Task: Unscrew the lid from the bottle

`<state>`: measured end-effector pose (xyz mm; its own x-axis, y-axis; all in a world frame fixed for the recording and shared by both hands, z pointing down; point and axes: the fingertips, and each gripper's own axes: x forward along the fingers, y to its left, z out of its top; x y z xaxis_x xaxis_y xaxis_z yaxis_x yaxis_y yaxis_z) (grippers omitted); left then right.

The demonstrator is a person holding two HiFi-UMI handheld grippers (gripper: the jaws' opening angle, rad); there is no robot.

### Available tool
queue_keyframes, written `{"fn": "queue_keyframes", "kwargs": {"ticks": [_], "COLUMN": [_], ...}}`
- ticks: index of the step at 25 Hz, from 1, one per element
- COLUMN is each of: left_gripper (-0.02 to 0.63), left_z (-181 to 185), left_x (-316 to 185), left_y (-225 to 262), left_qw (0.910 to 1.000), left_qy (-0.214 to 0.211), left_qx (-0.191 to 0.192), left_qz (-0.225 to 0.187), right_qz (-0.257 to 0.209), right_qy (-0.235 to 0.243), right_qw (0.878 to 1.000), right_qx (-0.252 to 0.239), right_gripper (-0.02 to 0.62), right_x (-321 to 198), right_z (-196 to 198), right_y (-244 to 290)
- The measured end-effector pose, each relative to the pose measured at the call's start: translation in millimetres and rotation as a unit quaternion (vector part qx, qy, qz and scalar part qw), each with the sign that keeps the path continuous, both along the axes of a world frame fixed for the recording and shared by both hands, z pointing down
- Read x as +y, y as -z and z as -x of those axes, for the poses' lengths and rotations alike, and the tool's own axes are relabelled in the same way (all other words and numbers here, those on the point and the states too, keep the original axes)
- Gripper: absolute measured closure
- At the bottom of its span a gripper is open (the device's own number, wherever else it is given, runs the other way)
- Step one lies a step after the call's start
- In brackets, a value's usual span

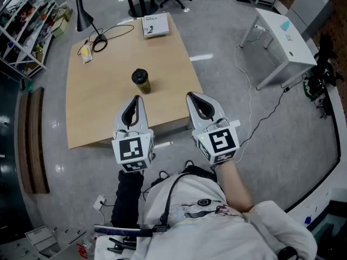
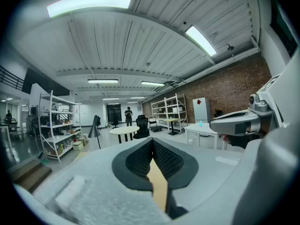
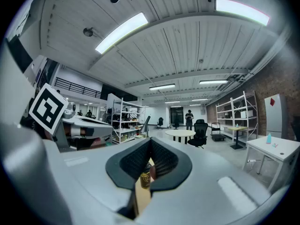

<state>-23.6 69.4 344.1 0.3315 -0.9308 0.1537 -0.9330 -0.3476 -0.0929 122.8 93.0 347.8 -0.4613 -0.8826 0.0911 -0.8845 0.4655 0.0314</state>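
Shelf [image 1: 21, 20]: stood at the far left on the floor, beside the desk; its load was too small to tell.
Lamp [image 1: 82, 16]: black, stood at the desk's far left corner; its cable [image 1: 114, 32] lay in a loop on the desktop, running toward the book.
Desk [image 1: 92, 112]: light wood, mostly bare; it carried the lamp, the cable, the book and the bottle.
Left gripper [image 1: 137, 98]: was held over the desk's near edge, tip toward the far side, just short of the bottle and not touching it.
Left fingers [image 2: 136, 161]: were pressed together at the tips, pinching nothing; the desktop showed through the slit below the tips.
Bottle [image 1: 141, 82]: stood upright near the middle of the desk, just beyond the left gripper's tip and apart from both grippers.
Lid [image 1: 140, 75]: dark, sat on the bottle.
Book [image 1: 155, 25]: lay flat at the desk's far edge, well beyond the bottle.
Right gripper [image 1: 190, 95]: was held over the desk's near right corner, beside the left gripper and apart from it.
Right fingers [image 3: 133, 159]: were pressed together at the tips, pinching nothing; the bottle showed through the slit, farther ahead.
White table [image 1: 284, 42]: stood on the floor at the far right, well apart from the desk.
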Motion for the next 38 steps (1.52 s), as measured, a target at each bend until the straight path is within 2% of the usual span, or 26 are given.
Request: {"fn": "queue_keyframes", "kwargs": {"ticks": [8, 14, 15, 18, 21, 24, 26, 33, 38], "left_gripper": [0.604, 0.603, 0.587, 0.477, 0.322, 0.146, 0.066, 0.061, 0.061], "left_z": [-6, -15, -16, -18, -15, -7, -1, 23, 28], "left_x": [-8, -18, -20, -25, -29, -39, -52, -122, -169], "left_y": [-11, -56, -68, -111, -156, -202, -231, -320, -386], "left_qw": [0.9999, 0.9985, 0.9978, 0.9938, 0.9884, 0.9834, 0.981, 0.9734, 0.9626], "left_qy": [0.002, 0.001, 0.003, -0.001, -0.01, -0.014, -0.014, 0.003, -0.03], "left_qx": [-0.001, 0.01, 0.012, 0.008, -0.007, 0.011, 0.02, 0.009, -0.029], "left_qz": [0.015, 0.055, 0.066, 0.111, 0.152, 0.181, 0.192, 0.229, 0.268], "right_qz": [-0.002, 0.008, 0.012, 0.024, 0.033, 0.036, 0.034, 0.048, 0.063], "right_qy": [0.01, 0.024, 0.028, 0.038, 0.045, 0.056, 0.061, 0.05, 0.041], "right_qw": [1.0, 0.999, 0.999, 0.999, 0.998, 0.996, 0.996, 0.997, 0.997], "right_qx": [-0.003, -0.024, -0.026, -0.029, -0.041, -0.053, -0.052, -0.024, -0.003], "right_gripper": [0.589, 0.57, 0.559, 0.549, 0.545, 0.526, 0.523, 0.528, 0.532], "right_x": [-3, 0, 0, 0, -6, -16, -29, -100, -166], "right_z": [-6, -27, -31, -44, -52, -50, -45, -17, 11], "right_y": [-2, -14, -17, -25, -32, -34, -34, -45, -44]}}
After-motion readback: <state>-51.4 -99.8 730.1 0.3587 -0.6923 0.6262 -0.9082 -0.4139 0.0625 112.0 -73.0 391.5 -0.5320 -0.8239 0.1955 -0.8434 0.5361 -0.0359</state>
